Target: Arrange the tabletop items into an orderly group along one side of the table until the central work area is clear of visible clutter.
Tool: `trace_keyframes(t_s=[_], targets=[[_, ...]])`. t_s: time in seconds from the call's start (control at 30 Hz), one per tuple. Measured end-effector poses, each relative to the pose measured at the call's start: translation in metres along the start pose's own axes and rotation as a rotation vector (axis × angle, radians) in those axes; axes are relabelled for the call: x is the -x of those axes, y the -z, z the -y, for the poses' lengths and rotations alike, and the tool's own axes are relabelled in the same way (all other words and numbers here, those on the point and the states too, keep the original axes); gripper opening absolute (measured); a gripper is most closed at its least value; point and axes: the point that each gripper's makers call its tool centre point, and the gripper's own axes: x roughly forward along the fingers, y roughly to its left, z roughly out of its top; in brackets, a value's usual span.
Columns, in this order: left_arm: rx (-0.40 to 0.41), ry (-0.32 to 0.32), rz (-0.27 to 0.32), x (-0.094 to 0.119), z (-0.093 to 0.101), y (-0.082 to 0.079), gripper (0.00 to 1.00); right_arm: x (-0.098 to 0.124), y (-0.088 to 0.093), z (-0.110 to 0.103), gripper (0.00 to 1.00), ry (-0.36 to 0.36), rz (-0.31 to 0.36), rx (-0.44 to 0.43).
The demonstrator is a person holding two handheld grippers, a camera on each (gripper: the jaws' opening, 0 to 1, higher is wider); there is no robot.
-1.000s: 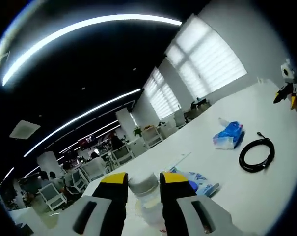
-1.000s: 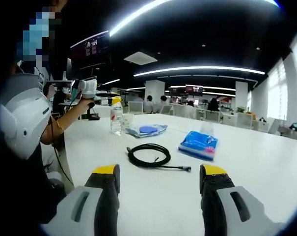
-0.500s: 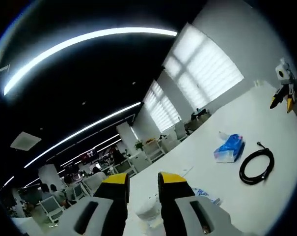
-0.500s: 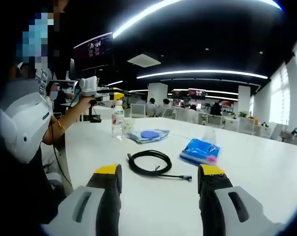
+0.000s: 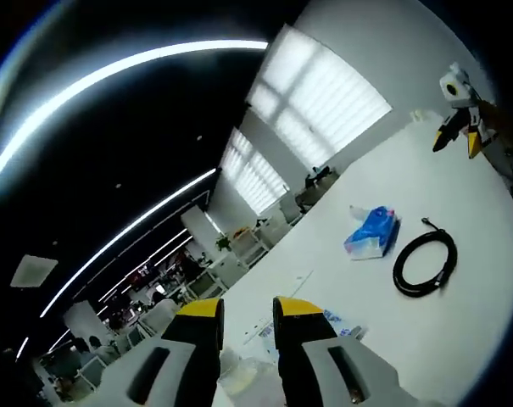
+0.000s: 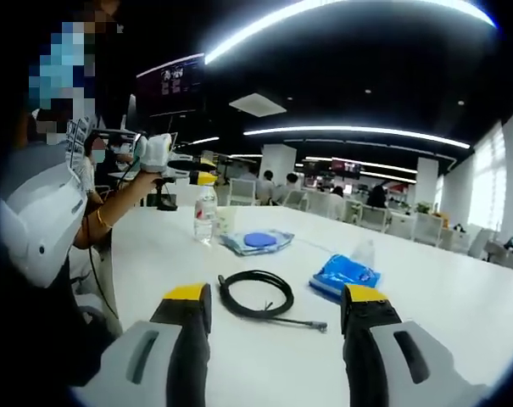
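Fingers of the left gripper [image 5: 246, 314] stand narrowly apart with nothing gripped; the water bottle [image 6: 204, 214] sits below and between them, its top blurred and barely legible in the left gripper view. Right gripper [image 6: 273, 298] spread wide, empty, above the white table [image 6: 460, 322]. Black cable coil [image 6: 256, 295] lies just ahead between its jaws. Blue tissue pack [image 6: 344, 276] beside the coil; blue-lidded packet [image 6: 258, 241] next to the bottle, far side.
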Motion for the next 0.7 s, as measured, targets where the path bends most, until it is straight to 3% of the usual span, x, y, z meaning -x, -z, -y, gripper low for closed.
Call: trace_keyframes(t_s=[0.1, 0.23, 0.43, 0.6, 0.7], targets=[[-0.033, 0.018, -0.006, 0.000, 0.008, 0.000, 0.22, -0.005, -0.006, -0.002, 0.58, -0.014, -0.002, 0.018], [-0.016, 0.051, 0.017, -0.001, 0.013, -0.004, 0.22, -0.011, -0.020, -0.004, 0.58, -0.024, 0.024, 0.043], [-0.080, 0.063, 0.006, -0.003, 0.023, -0.005, 0.22, -0.021, -0.041, -0.001, 0.55, -0.033, 0.062, 0.058], [-0.104, 0.073, -0.009, -0.006, 0.030, -0.002, 0.22, -0.034, -0.057, -0.005, 0.54, -0.090, 0.097, 0.010], [-0.135, 0.101, -0.019, -0.009, 0.040, 0.000, 0.22, -0.043, -0.060, -0.005, 0.54, -0.096, 0.080, 0.042]])
